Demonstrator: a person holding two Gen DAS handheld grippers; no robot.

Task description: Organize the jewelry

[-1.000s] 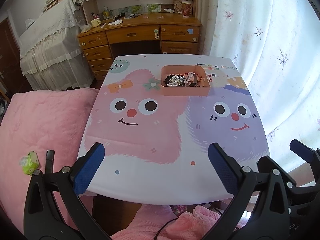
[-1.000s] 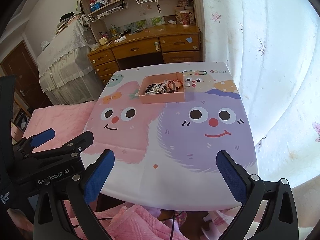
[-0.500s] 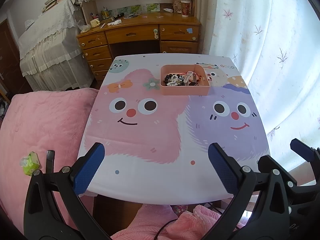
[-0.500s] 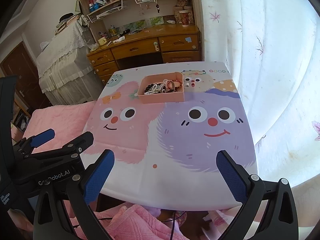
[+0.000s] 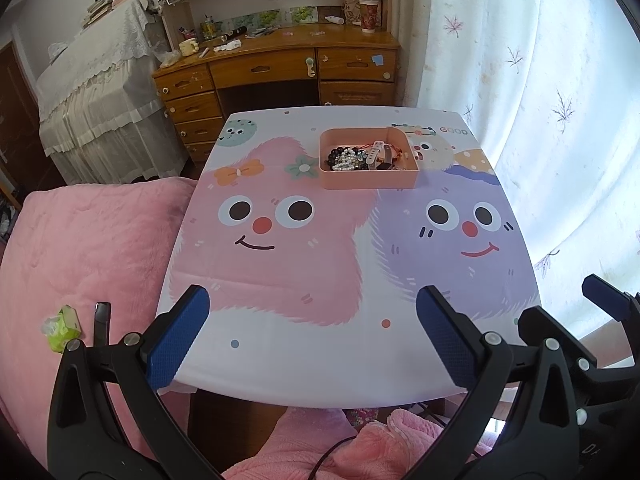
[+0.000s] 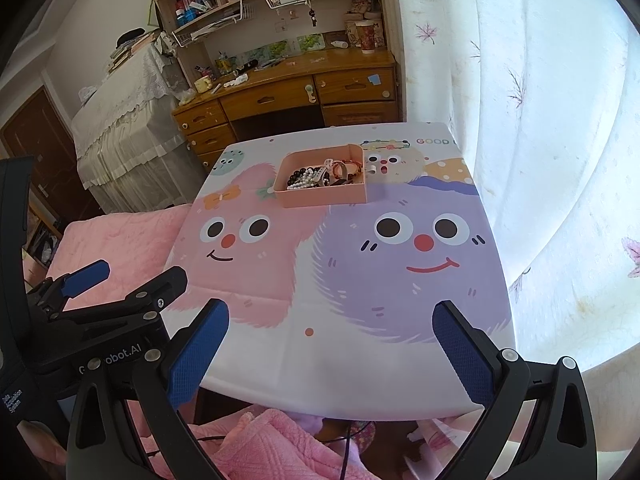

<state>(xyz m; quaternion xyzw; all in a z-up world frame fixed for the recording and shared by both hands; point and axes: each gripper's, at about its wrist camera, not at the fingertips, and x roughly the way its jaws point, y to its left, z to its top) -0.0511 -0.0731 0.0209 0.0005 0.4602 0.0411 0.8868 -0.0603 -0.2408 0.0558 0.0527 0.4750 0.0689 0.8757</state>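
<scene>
A pink tray [image 5: 370, 180] stands at the far middle of the table [image 5: 320, 372]; it also shows in the right wrist view [image 6: 325, 197]. It holds a heap of jewelry [image 5: 362, 157]: black beads, white pearls, a red cord bracelet and a pale watch band [image 6: 320, 175]. My left gripper [image 5: 310, 338] is open and empty above the table's near edge. My right gripper [image 6: 332, 346] is open and empty beside it, also at the near edge. Both are far from the tray.
The table carries a cartoon-face cloth. A pink bed [image 5: 88, 248] with a green packet [image 5: 62, 326] lies to the left. A wooden desk [image 5: 276, 64] stands behind the table. A white curtain [image 5: 560, 100] hangs on the right.
Both views have shifted only slightly; the tray sits a touch higher in frame. Both grippers stay open and empty.
</scene>
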